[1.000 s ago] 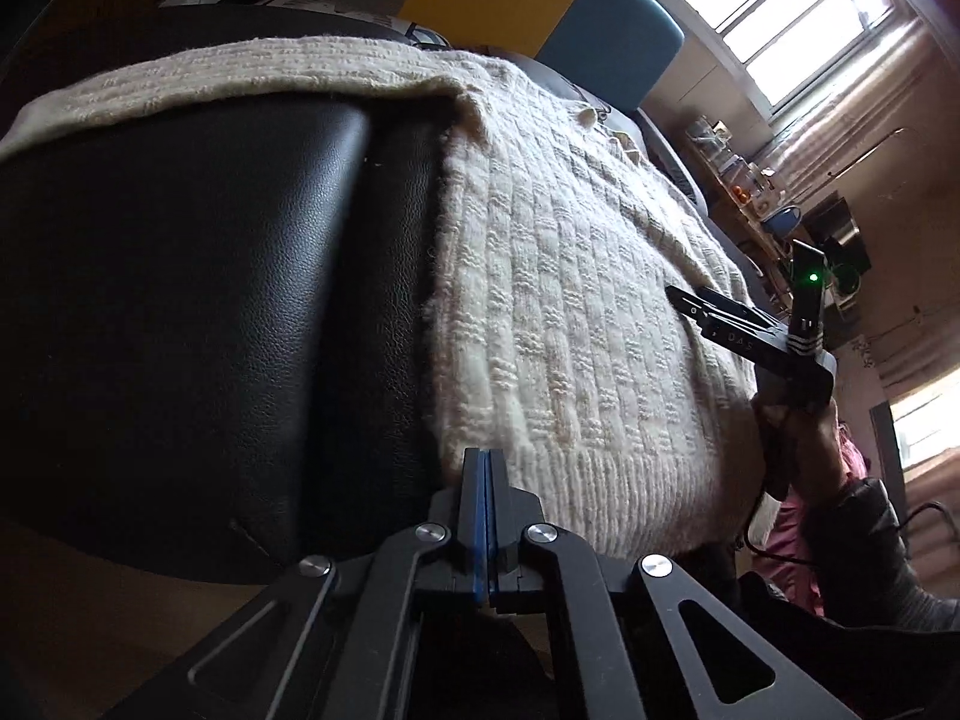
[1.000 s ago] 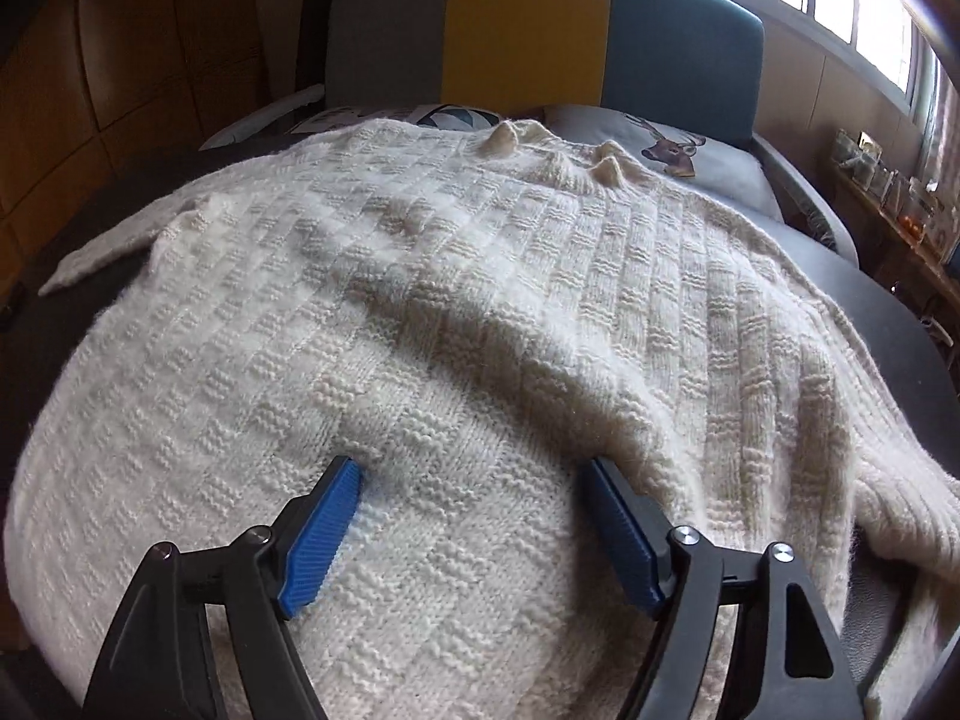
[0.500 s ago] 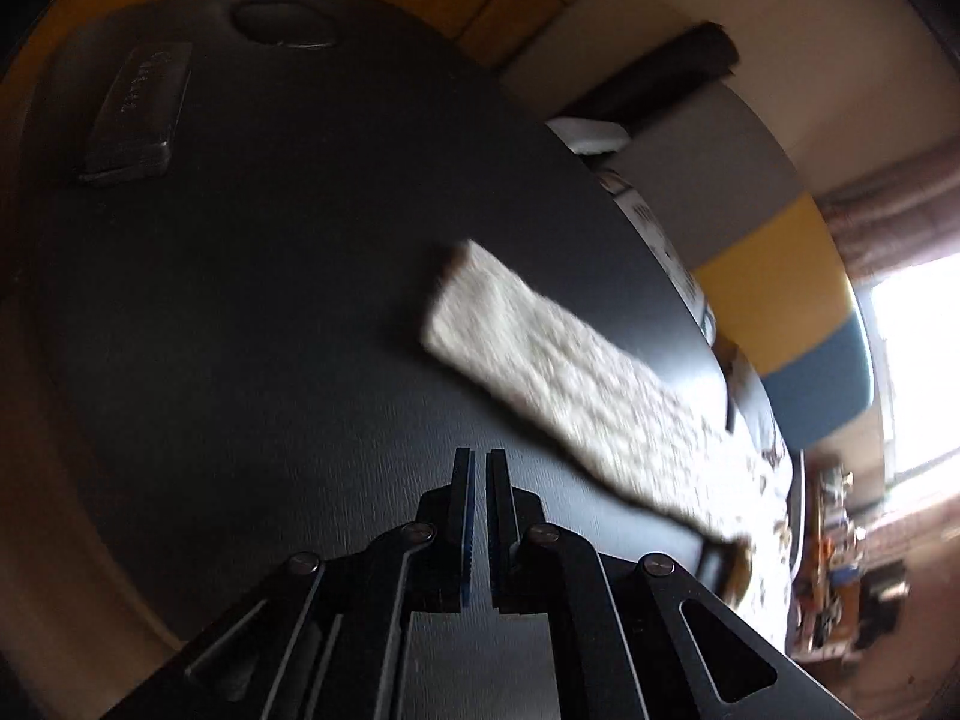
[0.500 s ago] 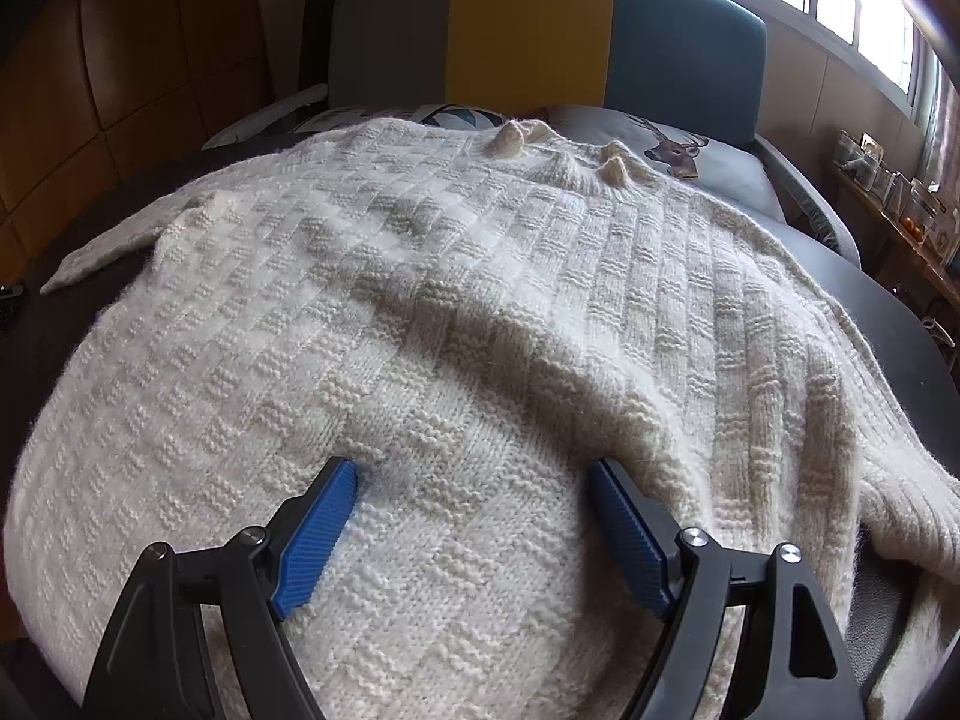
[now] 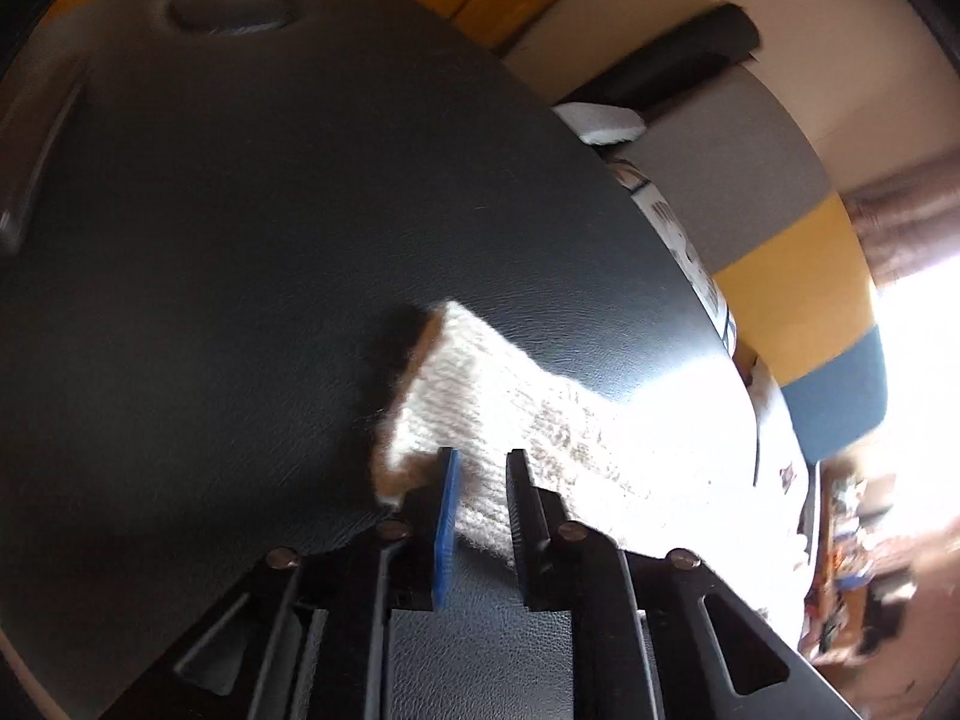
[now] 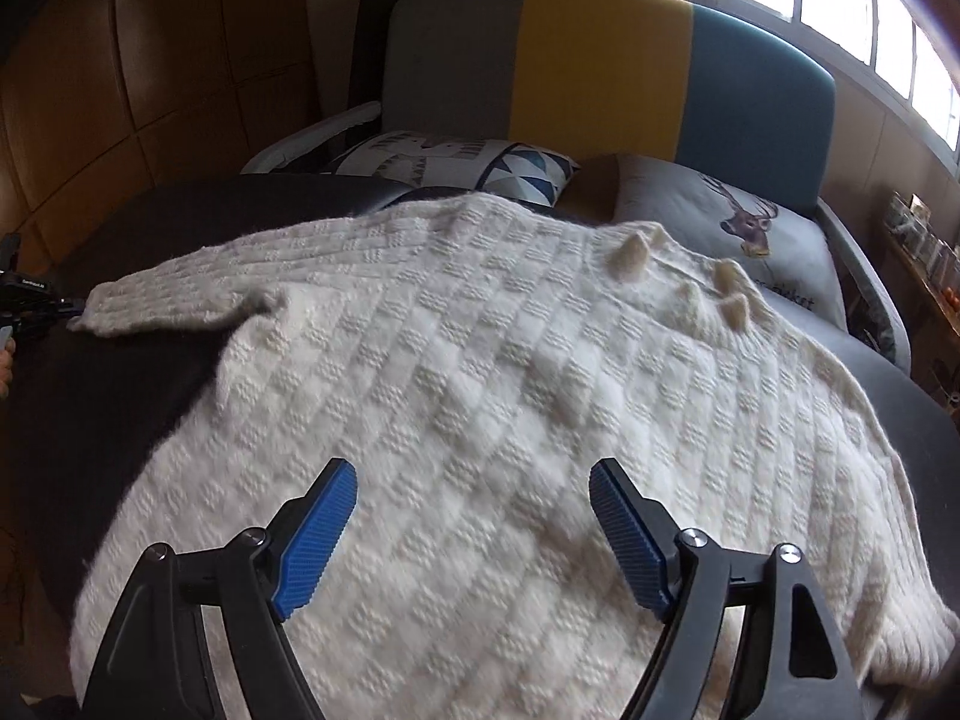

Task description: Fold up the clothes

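Room: wood-panelled wall (image 6: pixel 150 90) on one side, bright window (image 6: pixel 840 12) on the other.
Surface: black padded top (image 5: pixel 240 240) with a fine leather-like grain and a rounded edge.
Behind it: sofa back (image 6: pixel 600 60) in grey, yellow and blue panels, with a triangle-print cushion (image 6: pixel 456 165) and a deer-print cushion (image 6: pixel 720 222).
Sweater (image 6: pixel 480 390): cream, thick basket-weave knit, spread flat over the black top, with small pointed tufts near the collar.
Sleeve cuff (image 5: pixel 480 396): ribbed and fuzzy, stretched out sideways on the bare black top.
Left gripper (image 5: pixel 480 498): fingers stand slightly apart with the cuff's end between them. Glare and blur leave it unclear whether the pads press the knit.
Right gripper (image 6: pixel 474 516): ridged blue pads (image 6: pixel 318 540) spread wide above the sweater's body, nothing between them.
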The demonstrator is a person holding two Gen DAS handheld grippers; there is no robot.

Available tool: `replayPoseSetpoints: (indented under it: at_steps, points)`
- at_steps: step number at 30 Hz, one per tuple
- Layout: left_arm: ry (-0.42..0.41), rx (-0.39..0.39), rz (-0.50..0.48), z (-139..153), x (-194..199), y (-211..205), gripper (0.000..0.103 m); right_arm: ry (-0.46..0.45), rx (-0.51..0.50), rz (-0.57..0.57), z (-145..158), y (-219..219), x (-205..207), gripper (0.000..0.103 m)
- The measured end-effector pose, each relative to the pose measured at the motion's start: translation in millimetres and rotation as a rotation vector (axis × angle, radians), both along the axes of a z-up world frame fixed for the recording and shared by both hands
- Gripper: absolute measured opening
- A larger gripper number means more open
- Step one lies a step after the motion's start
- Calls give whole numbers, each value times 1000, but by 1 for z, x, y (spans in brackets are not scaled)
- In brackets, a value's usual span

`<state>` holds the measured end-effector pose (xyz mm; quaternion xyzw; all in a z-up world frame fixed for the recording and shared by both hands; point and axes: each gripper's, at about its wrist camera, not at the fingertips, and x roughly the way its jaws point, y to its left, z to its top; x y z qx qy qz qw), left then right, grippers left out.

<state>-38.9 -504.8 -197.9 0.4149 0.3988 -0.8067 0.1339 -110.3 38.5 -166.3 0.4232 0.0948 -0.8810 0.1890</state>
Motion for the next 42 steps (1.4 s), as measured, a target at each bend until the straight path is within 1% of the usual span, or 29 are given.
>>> replayPoseSetpoints:
  at_steps: [1,3,5,6,10,12,14,15,16,17,18,19,21,22,23,24,26,28,30,32,33,34,36,38,39,41,42]
  points:
    - [6,-20,3,5,0,1,0,2,6,16,0,-13,-9,82]
    - [71,-84,23,26,8,4,0,5,15,40,-1,-36,-28,82]
    - [98,-194,40,46,17,7,0,-3,16,55,-5,-50,-47,82]
    - [84,-234,47,50,19,7,0,-6,14,62,-6,-57,-52,82]
    - [-9,-230,-8,37,19,0,1,-28,-8,90,-15,-73,-61,82]
    - [-44,-205,-13,26,22,-3,1,-37,-4,100,-20,-78,-60,82]
    - [-47,-126,-15,13,22,-8,7,-36,-1,104,-21,-80,-60,82]
    - [-45,-87,-14,7,22,-10,16,-34,-1,105,-20,-80,-60,82]
    - [-38,-58,-17,2,21,-10,30,-32,-2,106,-20,-80,-61,82]
    - [-32,-30,-20,-3,20,-9,38,-29,-3,106,-19,-80,-61,82]
    - [-26,-14,-22,-6,18,-7,51,-25,-3,105,-16,-80,-64,82]
    - [-16,-14,-21,-7,16,-5,58,-22,-3,102,-15,-80,-67,82]
    - [-4,-28,-13,-10,14,-3,61,-19,-1,98,-12,-81,-73,82]
    - [-7,-42,-3,-10,12,-2,56,-18,0,96,-11,-82,-76,82]
    - [-14,-51,-5,-12,9,-1,44,-17,5,95,-11,-83,-78,82]
    - [-20,-60,-6,-13,7,1,2,-16,11,95,-12,-85,-80,82]
    - [-24,-28,25,-15,7,-5,3,-28,35,87,-19,-89,-87,82]
    - [-5,-83,71,-5,9,-7,3,-42,57,79,-26,-93,-94,82]
    - [28,-123,119,4,20,-9,3,-93,35,85,-37,-96,-102,82]
    - [35,-176,152,11,30,-11,3,-78,9,86,-40,-97,-106,90]
    - [11,-210,156,9,32,-12,3,-70,4,89,-41,-98,-108,92]
    - [-29,-225,149,2,27,-13,3,-69,-4,84,-42,-98,-109,94]
    - [-91,-252,130,-12,20,-13,3,-63,-7,82,-43,-99,-109,95]
    - [-101,-325,109,-10,15,-5,3,-61,-8,83,-43,-99,-109,95]
    - [-113,-342,104,-8,12,-2,3,-63,-12,83,-43,-98,-110,95]
    - [-111,-306,107,-8,9,-1,4,-63,-8,83,-43,-100,-110,95]
    - [-104,-275,116,-8,10,-3,4,-66,-8,85,-42,-100,-111,95]
